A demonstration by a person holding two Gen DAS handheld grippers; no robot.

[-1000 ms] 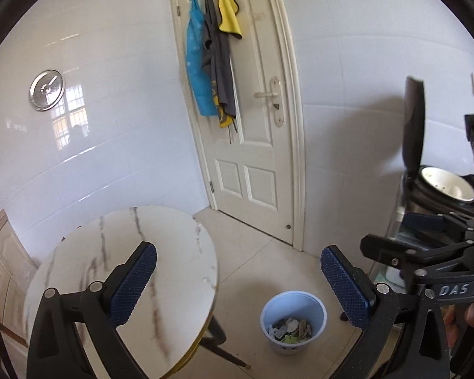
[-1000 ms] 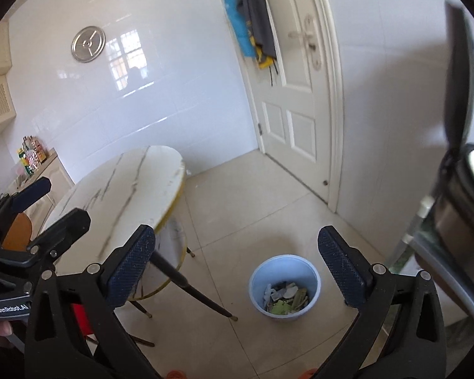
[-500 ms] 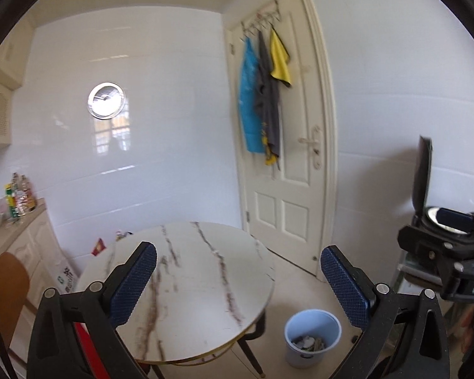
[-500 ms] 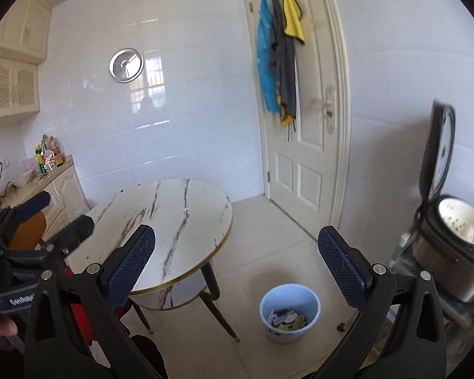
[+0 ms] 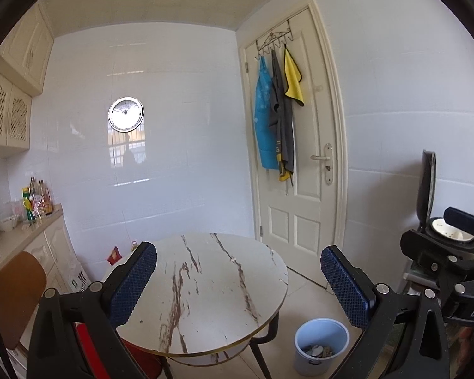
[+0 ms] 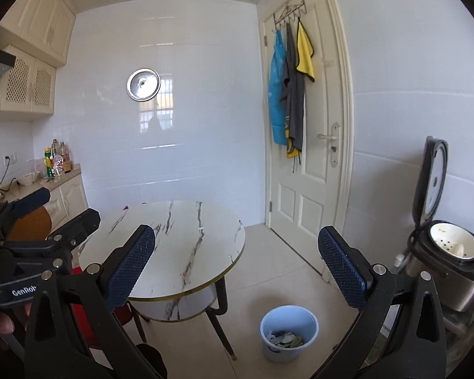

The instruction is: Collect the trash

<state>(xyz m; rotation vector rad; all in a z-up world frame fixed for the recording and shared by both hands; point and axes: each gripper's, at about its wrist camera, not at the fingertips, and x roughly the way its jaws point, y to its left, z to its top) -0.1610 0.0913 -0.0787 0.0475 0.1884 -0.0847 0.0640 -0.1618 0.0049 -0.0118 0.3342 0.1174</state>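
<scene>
Both claws gaping wide, nothing held: left claw, right claw. Trash lying loose in pale blue bin, lower centre-right, on floor beside marble surface. Judged light, crumpled, yielding; pinch scraps by edges.

The left hand-held gripper hangs wide apart and empty above a round marble desk — a blue bin holding scraps stands on the floor beside it, near the white door.
</scene>
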